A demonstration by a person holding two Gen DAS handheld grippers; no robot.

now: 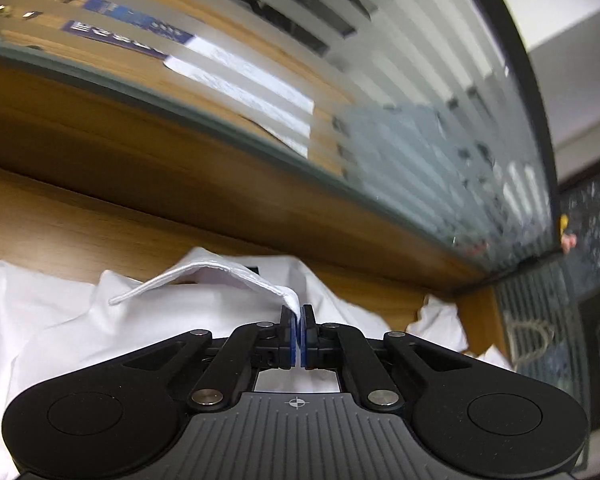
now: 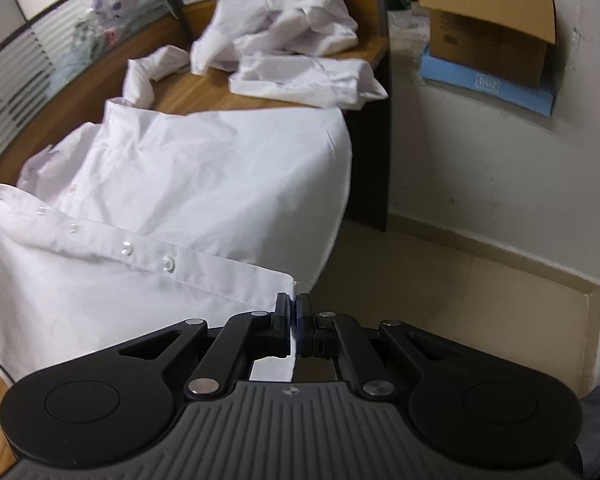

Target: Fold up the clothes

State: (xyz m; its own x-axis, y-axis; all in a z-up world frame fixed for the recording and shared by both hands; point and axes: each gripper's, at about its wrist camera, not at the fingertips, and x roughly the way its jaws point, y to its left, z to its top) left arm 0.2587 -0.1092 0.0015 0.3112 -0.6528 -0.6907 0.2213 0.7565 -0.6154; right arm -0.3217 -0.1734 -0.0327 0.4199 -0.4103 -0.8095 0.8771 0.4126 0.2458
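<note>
white cotton across a wooden desk (image 2: 204,92): shirt (image 2: 188,184) spread flat, one side draping over the desk's edge. left gripper (image 1: 298,314) pinched tight on the shirt's collar (image 1: 220,274), lifting it off the cloth below. right gripper (image 2: 293,308) clamped on the corner of the button placket (image 2: 148,254). more white garments (image 2: 284,32) heaped at the far end, cardboard box (image 2: 488,20) beyond, striped glass partition (image 1: 380,80) behind.

Wooden desk (image 2: 188,92) – striped glass partition (image 1: 420,80) – white wall (image 2: 480,168).
</note>
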